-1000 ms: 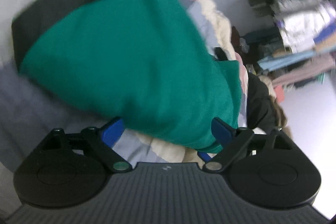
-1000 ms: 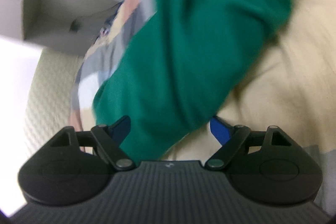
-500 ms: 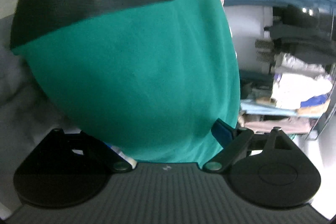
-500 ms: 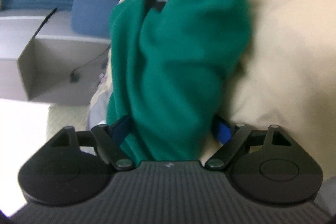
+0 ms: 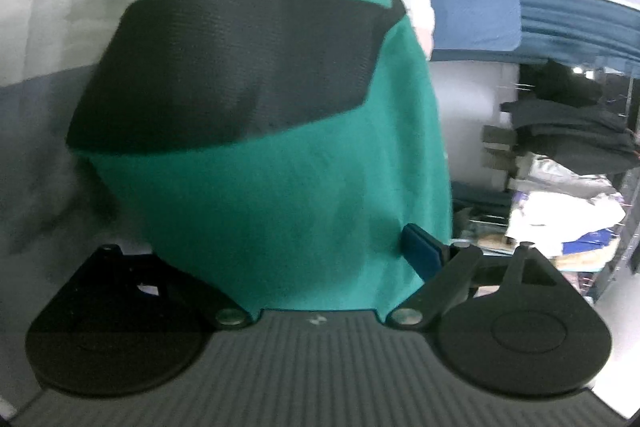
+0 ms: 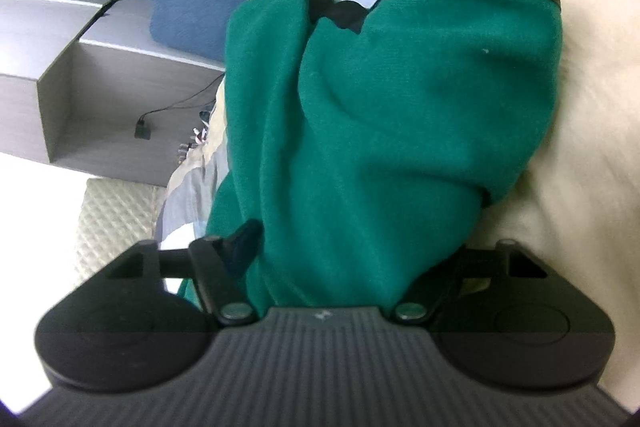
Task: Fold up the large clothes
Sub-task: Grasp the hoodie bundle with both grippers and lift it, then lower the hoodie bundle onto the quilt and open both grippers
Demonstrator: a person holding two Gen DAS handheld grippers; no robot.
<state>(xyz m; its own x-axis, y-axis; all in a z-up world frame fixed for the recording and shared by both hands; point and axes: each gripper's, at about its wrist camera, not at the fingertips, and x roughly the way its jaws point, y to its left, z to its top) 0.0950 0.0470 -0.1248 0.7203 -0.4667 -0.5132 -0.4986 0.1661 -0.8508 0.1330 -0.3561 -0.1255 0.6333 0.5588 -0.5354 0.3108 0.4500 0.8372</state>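
Note:
A green garment (image 5: 280,195) with a black ribbed band (image 5: 240,67) fills the left wrist view, bunched on the bed. My left gripper (image 5: 288,247) stands wide, with the fabric bulging between its fingers. It covers the left finger, and the blue right pad (image 5: 420,247) sits at the cloth's edge. In the right wrist view the same green garment (image 6: 380,127) runs away from my right gripper (image 6: 352,247). Those jaws are closing around a thick fold. The left pad (image 6: 244,243) is against the cloth and the right pad is hidden under it.
Cream and pale patchwork bedding (image 6: 580,167) lies under the garment. A grey open cabinet (image 6: 80,87) and a blue cushion (image 6: 188,15) stand beyond the bed's left side. Shelves of piled clothes (image 5: 568,187) fill the right of the left wrist view.
The left gripper rolled and sank, so the garment's black band now sits level at the top of its view. The right gripper's jaws narrowed on the green fold, hiding its right pad.

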